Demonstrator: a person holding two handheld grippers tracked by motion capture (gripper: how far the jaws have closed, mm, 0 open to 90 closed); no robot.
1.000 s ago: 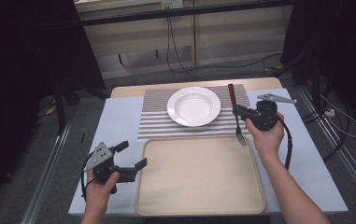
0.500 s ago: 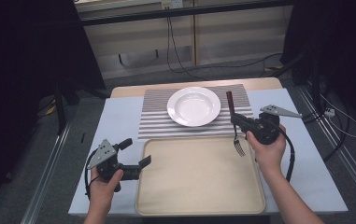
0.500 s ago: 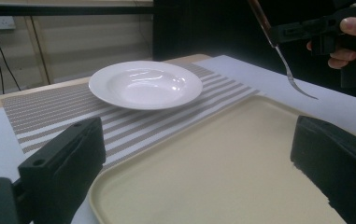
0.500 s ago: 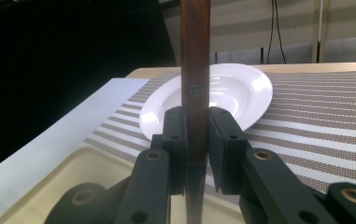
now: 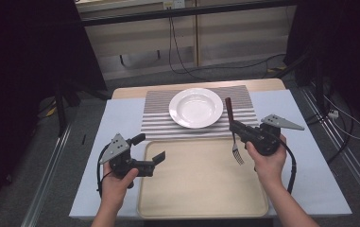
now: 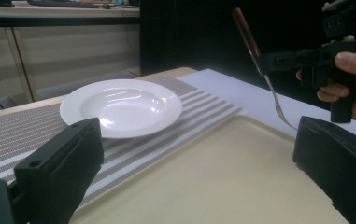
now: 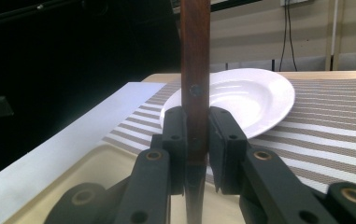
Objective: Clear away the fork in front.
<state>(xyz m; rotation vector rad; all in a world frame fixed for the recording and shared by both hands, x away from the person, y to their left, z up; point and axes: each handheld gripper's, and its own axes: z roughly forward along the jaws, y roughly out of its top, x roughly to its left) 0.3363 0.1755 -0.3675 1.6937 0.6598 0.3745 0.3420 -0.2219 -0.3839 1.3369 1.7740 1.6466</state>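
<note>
My right gripper (image 5: 239, 129) is shut on the brown wooden handle of a fork (image 5: 228, 109), which hangs tines down over the far right corner of the beige tray (image 5: 201, 189). In the right gripper view both pads clamp the fork handle (image 7: 195, 70), with the gripper (image 7: 195, 140) in front of the white plate (image 7: 255, 98). My left gripper (image 5: 149, 148) stands open with nothing between its jaws at the tray's left edge. The left gripper view looks between its jaws (image 6: 199, 154) across the tray (image 6: 203, 182) to the plate (image 6: 122, 106) and the fork (image 6: 259, 60).
The white plate (image 5: 196, 108) rests on a grey striped placemat (image 5: 154, 120) behind the tray. A pale blue cloth (image 5: 116, 127) covers the table. Cables run along the floor at the back, and dark stands flank both sides.
My right hand has carried the fork nearer, from beside the plate to over the tray's far right corner. My left gripper has moved right to the tray's left edge and risen a little.
</note>
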